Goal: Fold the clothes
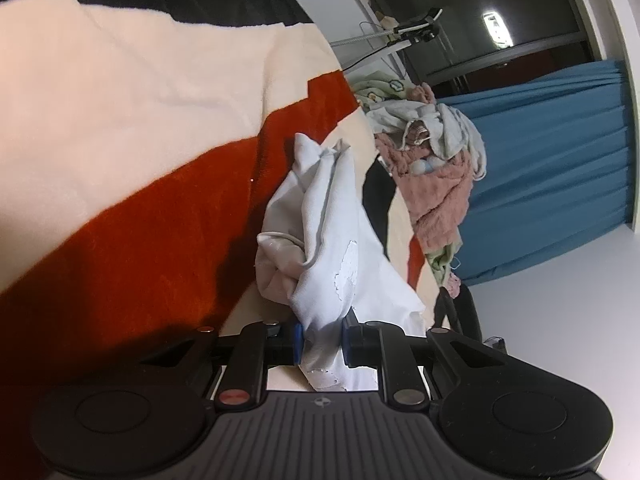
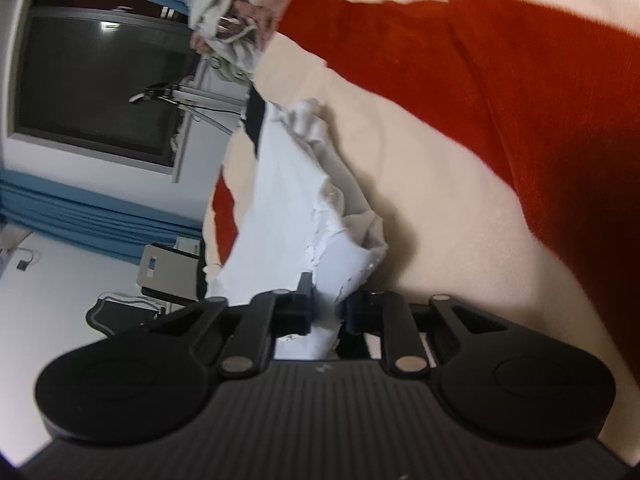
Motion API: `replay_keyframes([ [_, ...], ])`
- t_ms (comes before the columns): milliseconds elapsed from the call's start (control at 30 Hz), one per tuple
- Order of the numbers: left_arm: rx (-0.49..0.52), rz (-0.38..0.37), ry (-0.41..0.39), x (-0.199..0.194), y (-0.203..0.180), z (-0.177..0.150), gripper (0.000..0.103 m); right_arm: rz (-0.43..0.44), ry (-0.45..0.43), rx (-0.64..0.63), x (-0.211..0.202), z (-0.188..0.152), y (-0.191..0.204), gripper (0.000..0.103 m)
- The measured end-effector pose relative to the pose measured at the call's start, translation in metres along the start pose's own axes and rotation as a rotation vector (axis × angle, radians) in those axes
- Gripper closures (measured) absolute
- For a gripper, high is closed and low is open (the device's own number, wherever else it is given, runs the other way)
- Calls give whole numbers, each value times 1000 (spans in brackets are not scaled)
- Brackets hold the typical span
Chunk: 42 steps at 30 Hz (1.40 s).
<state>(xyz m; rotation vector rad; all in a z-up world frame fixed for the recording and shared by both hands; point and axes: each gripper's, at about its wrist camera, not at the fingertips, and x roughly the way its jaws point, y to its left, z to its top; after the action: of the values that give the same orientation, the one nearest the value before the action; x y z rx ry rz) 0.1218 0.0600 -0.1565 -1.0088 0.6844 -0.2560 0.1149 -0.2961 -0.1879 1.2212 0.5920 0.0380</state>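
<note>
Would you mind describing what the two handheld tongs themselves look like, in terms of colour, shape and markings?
Both are matte black plastic. The left tongs have blue pads, a ribbed grey-black body, two round discs at the sides, silver pivot pins and one red pin. The right tongs share that ribbed body, discs and silver pins, but their pads look dark. No cables, sleeves or hands show.

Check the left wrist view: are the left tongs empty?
No, the left tongs are shut on the white garment, whose bunched cloth passes between the two blue pads.
</note>
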Motion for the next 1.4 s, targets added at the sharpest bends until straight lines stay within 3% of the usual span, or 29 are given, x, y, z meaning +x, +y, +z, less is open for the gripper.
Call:
replay_keyframes([
  [267, 40, -34, -8, -37, -17, -12, 85, -22, -77, -90, -50, -26, 18, 88],
  [567, 63, -97, 3, -72, -35, -34, 85, 15, -200, -122, -101, -44, 26, 88],
  [767, 133, -183, 45, -89, -77, -51, 85, 70, -298, -149, -144, -34, 43, 88],
  [867, 191, -178, 104, -85, -113, -61, 85, 72, -324, -150, -168, -18, 53, 88],
  [1067, 270, -141, 300, -38, -200, -69, 85, 42, -327, -138, -208, 47, 62, 88],
  [1167, 328, -114, 354, 8, -244, -73, 85, 6, -351, -109, -197, 95, 62, 88],
  [1333, 400, -83, 381, 109, -317, -73, 85, -58, -393, -59, -173, 179, 62, 88],
  [1400, 406, -109, 356, 146, -347, -66, 85, -70, -419, -49, -163, 211, 65, 88],
])
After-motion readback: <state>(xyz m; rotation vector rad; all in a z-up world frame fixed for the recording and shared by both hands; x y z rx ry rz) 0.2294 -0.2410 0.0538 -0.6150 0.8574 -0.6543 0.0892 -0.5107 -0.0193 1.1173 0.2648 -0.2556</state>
